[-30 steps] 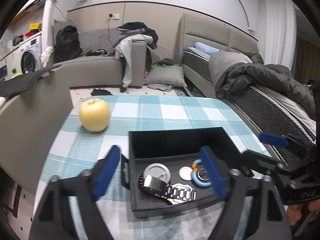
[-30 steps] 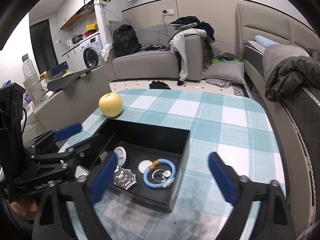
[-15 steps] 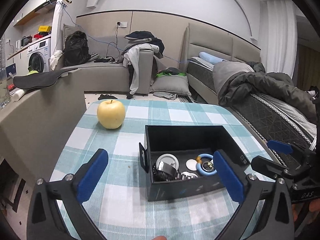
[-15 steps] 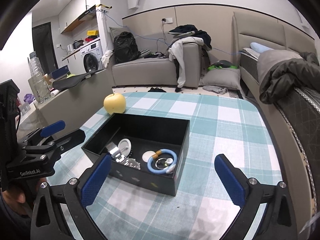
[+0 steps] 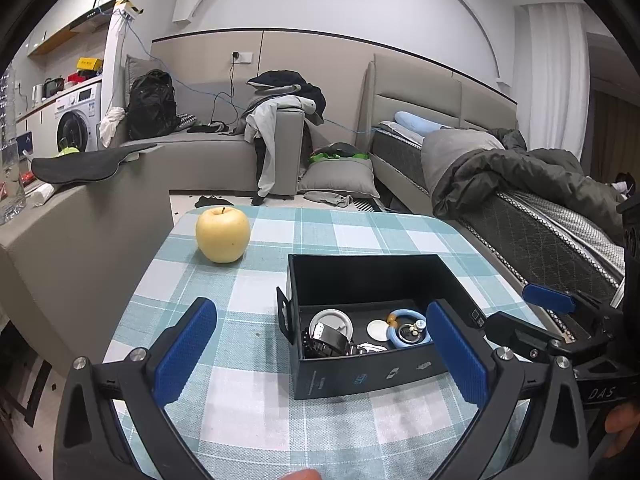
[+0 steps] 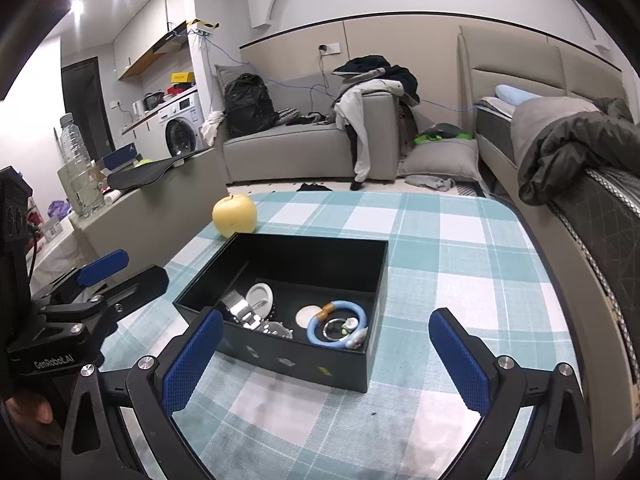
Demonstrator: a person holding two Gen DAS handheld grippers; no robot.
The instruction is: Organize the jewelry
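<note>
Left wrist view: My left gripper (image 5: 320, 348) is spread wide and holds nothing. Its blue pads (image 5: 185, 346) hover above the checked tablecloth (image 5: 248, 308). The black box (image 5: 372, 324) stands on the cloth between the two pads and slightly beyond them, touching neither. The box is the landmark for all positions below. Inside the box, at its near left, lies a metal watch (image 5: 328, 338), partly hidden by the front wall. A white disc (image 5: 331, 318) lies just behind the watch. A smaller white disc (image 5: 377, 328) lies at the centre of the floor. A blue ring (image 5: 408, 326) lies at the near right, with small pieces I cannot identify inside its loop. A yellow apple (image 5: 223, 234) rests on the cloth beyond the box's far left corner, well apart from it. My right gripper (image 5: 556, 320) appears to the right of the box, apart from it, with one blue pad visible.

Right wrist view: My right gripper (image 6: 326, 356) is spread wide and holds nothing. The box (image 6: 292, 304) sits between its pads, nearer the left pad (image 6: 192, 360), whose tip overlaps the near left corner in this view; I cannot tell whether they touch. Inside the box, the watch (image 6: 250, 318) lies at the left, the large disc (image 6: 260, 298) just behind it, the small disc (image 6: 307, 314) at the centre, and the ring (image 6: 338, 324) at the right. The apple (image 6: 234, 216) sits just beyond the far left corner. My left gripper (image 6: 100, 280) is left of the box, apart from it.
</note>
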